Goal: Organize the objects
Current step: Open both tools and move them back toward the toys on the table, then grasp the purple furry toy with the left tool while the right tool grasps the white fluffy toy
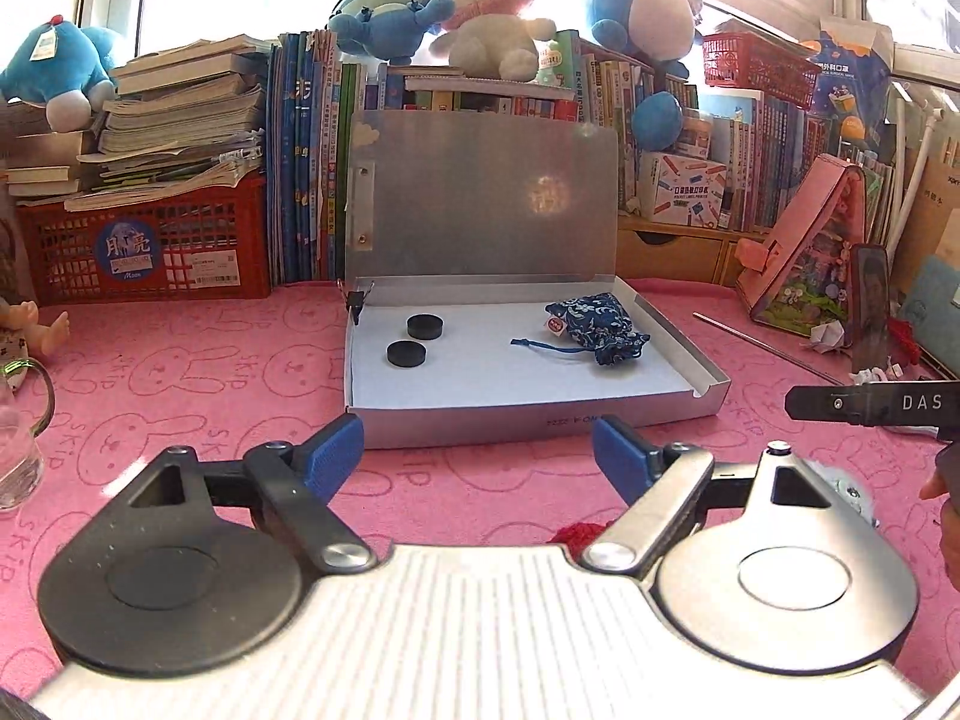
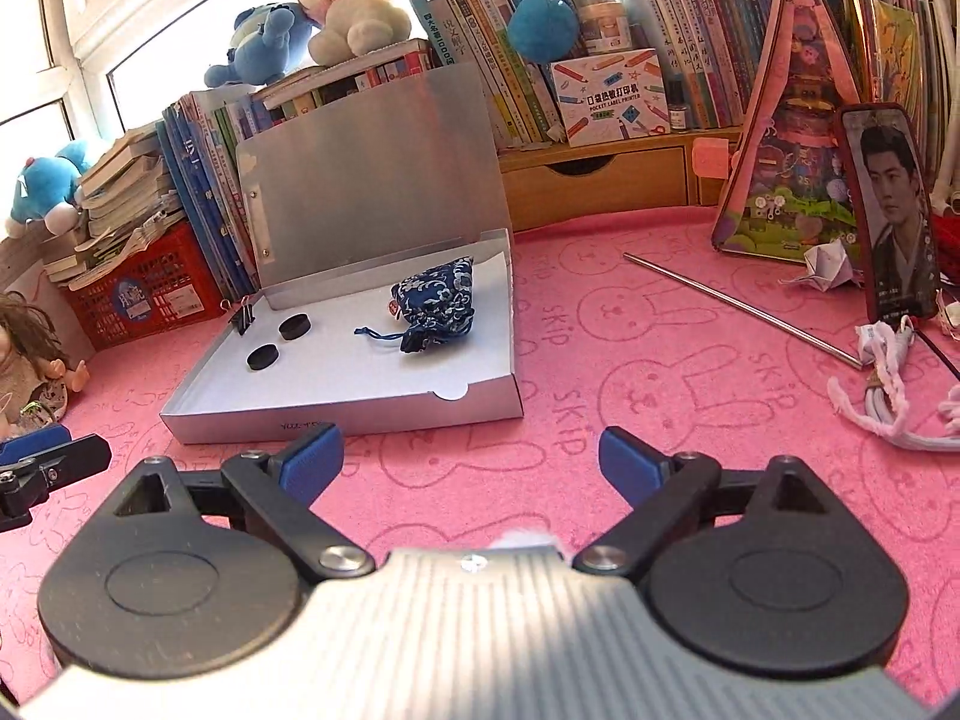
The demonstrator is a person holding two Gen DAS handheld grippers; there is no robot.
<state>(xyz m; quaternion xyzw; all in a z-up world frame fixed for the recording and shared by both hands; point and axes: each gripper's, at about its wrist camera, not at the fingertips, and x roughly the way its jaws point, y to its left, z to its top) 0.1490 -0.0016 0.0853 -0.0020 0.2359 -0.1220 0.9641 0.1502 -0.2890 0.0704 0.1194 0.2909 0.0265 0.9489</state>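
Left gripper [image 1: 478, 450] spread wide, nothing between its blue fingers [image 1: 336, 456]; it sits low over the pink cloth [image 1: 210, 372], just short of the near wall of the silver box [image 1: 600, 417]. Right gripper [image 2: 471, 462] equally wide, empty, facing open cloth to the right of the box's near right corner.

Box lid stands upright against the row of books [image 1: 300, 168]. Inside, on the white floor: two black discs [image 1: 407, 353] near the left wall, close together but apart; a blue patterned pouch [image 1: 600, 327] toward the right wall, its cord trailing left. A black binder clip [image 2: 243, 315] is clamped at the back left corner.

Only the right wrist view shows the framed portrait [image 2: 894, 216] and the tangle of white cord [image 2: 888, 378] on the right. Only the left wrist view shows the glass cup [image 1: 18, 450] at the far left edge.

A thin metal rod [image 2: 744, 312] lies diagonally on the cloth, well apart from the box. Bare cloth between box and rod; bare cloth left of the box up to the red crate [image 1: 144, 246].
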